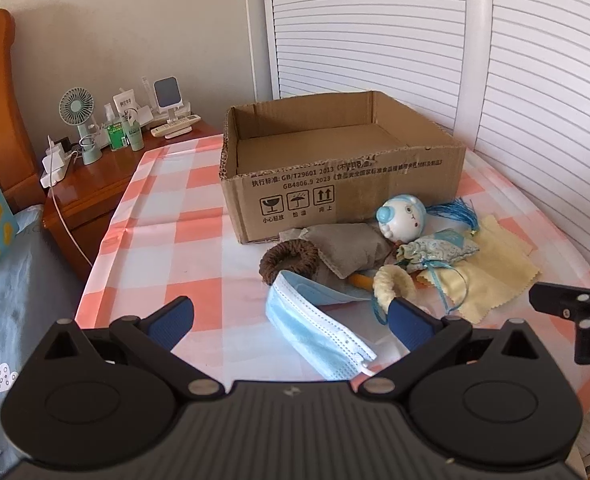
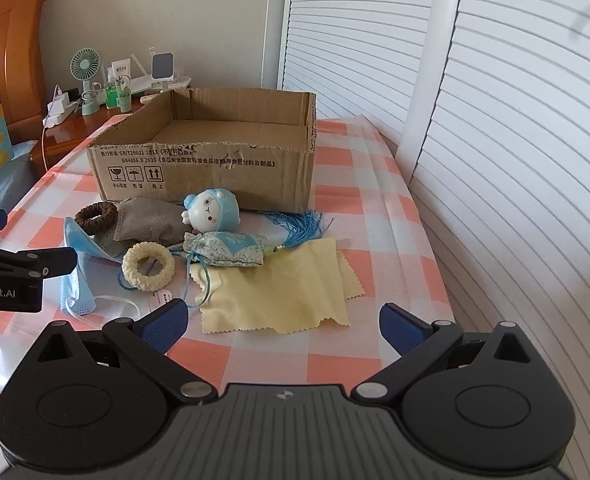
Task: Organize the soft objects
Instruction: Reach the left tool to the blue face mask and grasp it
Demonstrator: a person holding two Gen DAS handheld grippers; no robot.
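Observation:
An open cardboard box [image 1: 343, 184] [image 2: 203, 176] stands on the pink-checked table, nothing visible inside. In front of it lie soft items: a blue face mask [image 1: 315, 328] [image 2: 77, 280], a grey pouch [image 1: 347, 252] [image 2: 151, 224], a brown hair ring [image 1: 289, 260] [image 2: 96, 214], a cream hair ring [image 1: 395, 286] [image 2: 149, 266], a round blue-white doll head [image 1: 401, 218] [image 2: 213, 212], a tasselled floral sachet [image 1: 439, 250] [image 2: 231, 250] and a yellow cloth [image 1: 491, 276] [image 2: 279, 292]. My left gripper [image 1: 291, 320] is open above the mask. My right gripper [image 2: 283, 326] is open at the cloth's near edge.
A wooden nightstand [image 1: 91, 188] [image 2: 67, 132] at the back left carries a small fan [image 1: 79, 120] [image 2: 85, 76], bottles and chargers. White louvred doors [image 1: 495, 80] [image 2: 515, 120] run along the right. A bed with a blue sheet [image 1: 15, 280] is to the left.

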